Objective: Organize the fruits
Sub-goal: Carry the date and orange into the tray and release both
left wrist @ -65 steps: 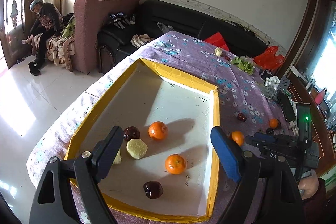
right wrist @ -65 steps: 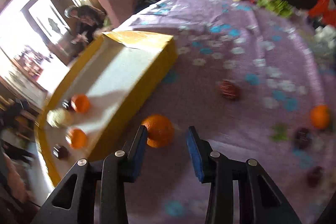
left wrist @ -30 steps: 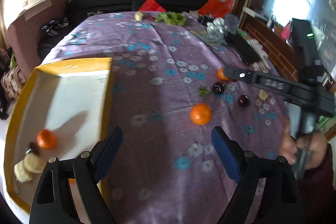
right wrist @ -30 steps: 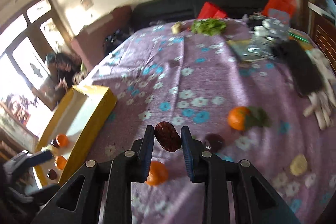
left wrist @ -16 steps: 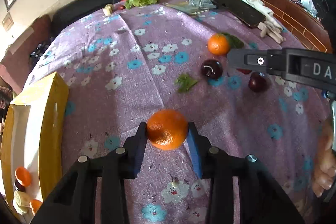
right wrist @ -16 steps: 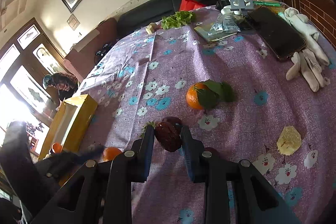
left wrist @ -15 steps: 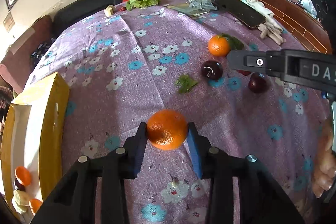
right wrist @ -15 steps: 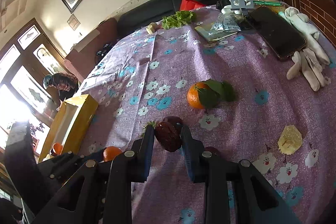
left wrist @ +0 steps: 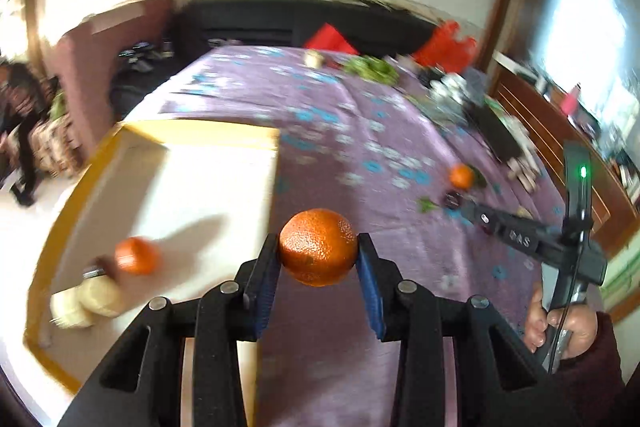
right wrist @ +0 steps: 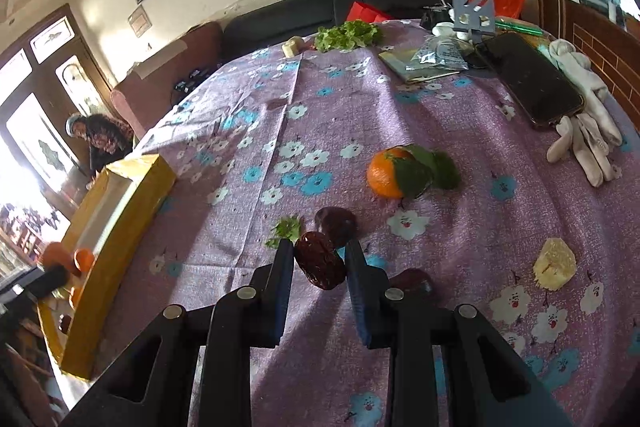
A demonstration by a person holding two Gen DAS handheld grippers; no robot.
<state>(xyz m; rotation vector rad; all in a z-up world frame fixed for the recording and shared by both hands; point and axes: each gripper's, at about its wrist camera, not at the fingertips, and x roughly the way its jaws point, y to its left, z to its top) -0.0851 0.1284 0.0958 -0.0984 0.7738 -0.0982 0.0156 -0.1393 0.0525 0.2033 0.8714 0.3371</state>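
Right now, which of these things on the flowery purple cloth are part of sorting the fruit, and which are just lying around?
Part of the job:
- round orange tangerine in the left gripper
- wrinkled dark red date in the right gripper
- yellow-rimmed white tray
- leafy tangerine on the cloth

Just lying about:
- black phone
- white gloves
- green lettuce

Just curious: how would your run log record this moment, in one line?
left gripper: holds orange | right gripper: holds date | box: partly filled

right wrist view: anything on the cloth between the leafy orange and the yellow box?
In the right wrist view, only bare flowered cloth lies between the leafy orange and the yellow box. The green leaf scrap sits nearer the camera, off that line.
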